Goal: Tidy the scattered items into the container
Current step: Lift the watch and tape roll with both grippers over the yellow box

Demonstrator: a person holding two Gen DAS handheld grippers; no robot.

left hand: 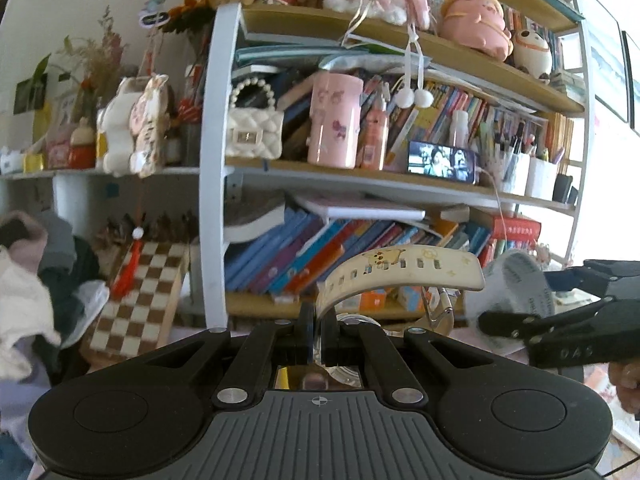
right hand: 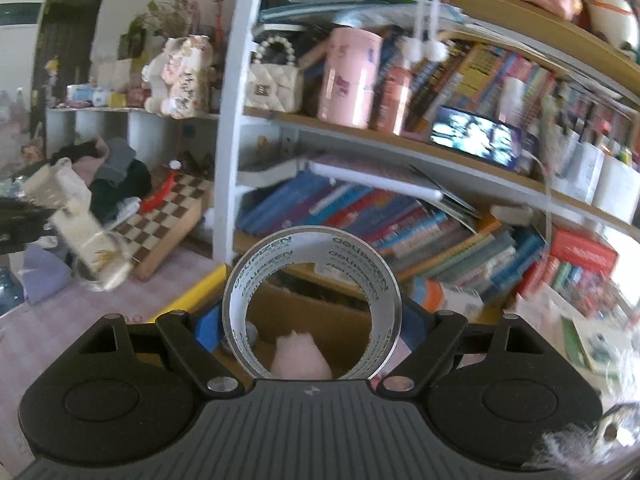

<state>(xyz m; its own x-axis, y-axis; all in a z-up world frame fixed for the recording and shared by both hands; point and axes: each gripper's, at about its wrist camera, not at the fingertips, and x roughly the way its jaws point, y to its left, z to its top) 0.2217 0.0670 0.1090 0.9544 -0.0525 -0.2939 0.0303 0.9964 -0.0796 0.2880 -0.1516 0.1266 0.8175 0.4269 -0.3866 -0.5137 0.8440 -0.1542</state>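
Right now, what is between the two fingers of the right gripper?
A roll of clear tape, held upright in the right gripper, in the right wrist view; a cardboard box shows through it.

Crowded bookshelf (right hand: 400,140) walls the far side behind the open cardboard box (right hand: 312,316).

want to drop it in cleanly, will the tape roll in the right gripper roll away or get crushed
The tape roll is a round open ring, so it would probably roll if it lands on edge. Its hoop looks undistorted in the right gripper, suggesting it is fairly stiff. Being hollow, it is likely light.
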